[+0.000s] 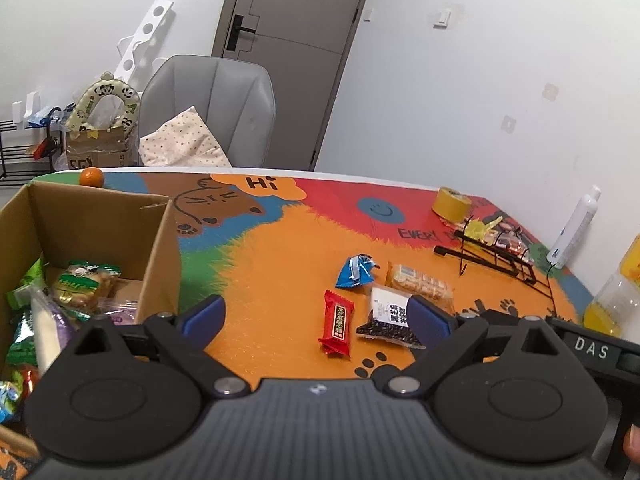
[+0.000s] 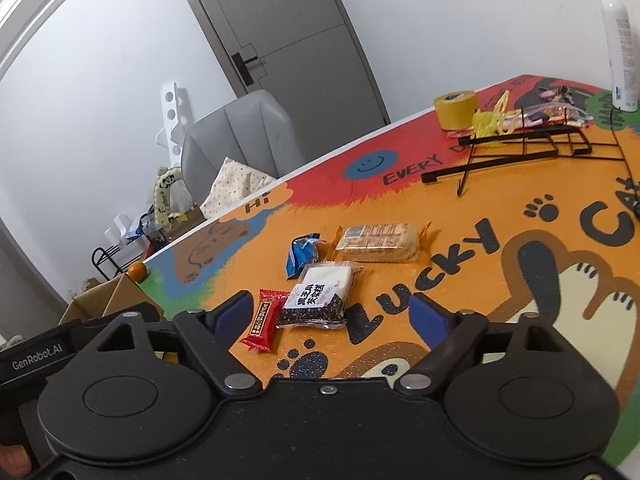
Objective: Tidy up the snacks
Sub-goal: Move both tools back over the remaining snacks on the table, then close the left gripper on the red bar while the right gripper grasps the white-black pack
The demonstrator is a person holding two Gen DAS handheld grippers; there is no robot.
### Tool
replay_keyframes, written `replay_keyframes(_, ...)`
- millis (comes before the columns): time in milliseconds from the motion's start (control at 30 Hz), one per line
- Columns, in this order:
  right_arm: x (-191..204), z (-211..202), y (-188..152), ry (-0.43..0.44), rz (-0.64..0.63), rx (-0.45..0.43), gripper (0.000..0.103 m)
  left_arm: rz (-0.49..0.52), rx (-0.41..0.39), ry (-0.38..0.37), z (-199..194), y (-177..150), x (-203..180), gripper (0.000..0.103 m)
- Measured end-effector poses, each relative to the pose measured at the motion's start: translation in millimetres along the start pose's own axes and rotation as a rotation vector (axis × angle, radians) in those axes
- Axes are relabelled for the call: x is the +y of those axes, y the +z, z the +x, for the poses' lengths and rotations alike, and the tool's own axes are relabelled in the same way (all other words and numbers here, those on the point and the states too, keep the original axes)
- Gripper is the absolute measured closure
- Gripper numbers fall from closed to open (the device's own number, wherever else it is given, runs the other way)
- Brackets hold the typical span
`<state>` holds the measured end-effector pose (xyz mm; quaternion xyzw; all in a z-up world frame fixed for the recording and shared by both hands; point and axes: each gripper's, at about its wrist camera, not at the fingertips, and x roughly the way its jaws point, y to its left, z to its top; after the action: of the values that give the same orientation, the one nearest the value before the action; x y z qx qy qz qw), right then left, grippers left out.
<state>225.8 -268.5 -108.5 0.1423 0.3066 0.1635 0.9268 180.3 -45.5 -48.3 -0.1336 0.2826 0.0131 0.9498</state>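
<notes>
Several snacks lie on the orange mat: a red packet [image 1: 337,323] [image 2: 264,319], a black-and-white sesame packet [image 1: 390,318] [image 2: 318,296], a blue packet [image 1: 356,271] [image 2: 302,254] and a clear pack of golden bars [image 1: 420,283] [image 2: 378,242]. A cardboard box [image 1: 160,248] at the left holds several snack packs [image 1: 86,284]. My left gripper [image 1: 318,320] is open and empty above the red packet. My right gripper [image 2: 332,314] is open and empty, with the red and sesame packets between its fingers.
A black wire rack [image 1: 496,258] [image 2: 520,148] lies tipped at the far right with wrapped sweets behind it. A yellow tape roll [image 1: 452,203] [image 2: 456,108], a white bottle [image 1: 574,228] [image 2: 620,48], a juice bottle [image 1: 612,300] and an orange [image 1: 91,178] stand near the edges. A grey chair [image 1: 216,108] is behind the table.
</notes>
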Motion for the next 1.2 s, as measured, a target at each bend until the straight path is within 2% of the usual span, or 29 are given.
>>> replay_keyframes(167, -1.4, 14.5, 0.5, 0.010, 0.007, 0.023, 0.025, -0.003, 0.011, -0.006, 12.7, 0.7, 0.0, 0.012)
replay_keyframes(567, 4.1, 56.4, 4.0, 0.004, -0.014, 0.078, 0.028, -0.018, 0.076, -0.006, 49.4, -2.7, 4.0, 0.038)
replay_keyframes(867, 13.1, 86.0, 8.4, 0.007, -0.054, 0.105, 0.028, -0.021, 0.106, 0.013, 74.1, -1.3, 7.6, 0.039)
replay_keyframes(967, 11.9, 94.6, 7.6, 0.006, -0.066, 0.126, 0.039, -0.024, 0.116, 0.019, 81.5, -1.9, 6.6, 0.039)
replay_keyframes(1033, 8.6, 99.8, 7.1, 0.012, -0.062, 0.149, 0.056, -0.027, 0.120, 0.020, 85.0, -2.0, 5.4, 0.039)
replay_keyframes(1200, -0.4, 98.7, 6.7, 0.022, -0.057, 0.151, 0.067, -0.020, 0.122, 0.022, 91.3, -1.3, -1.1, 0.039)
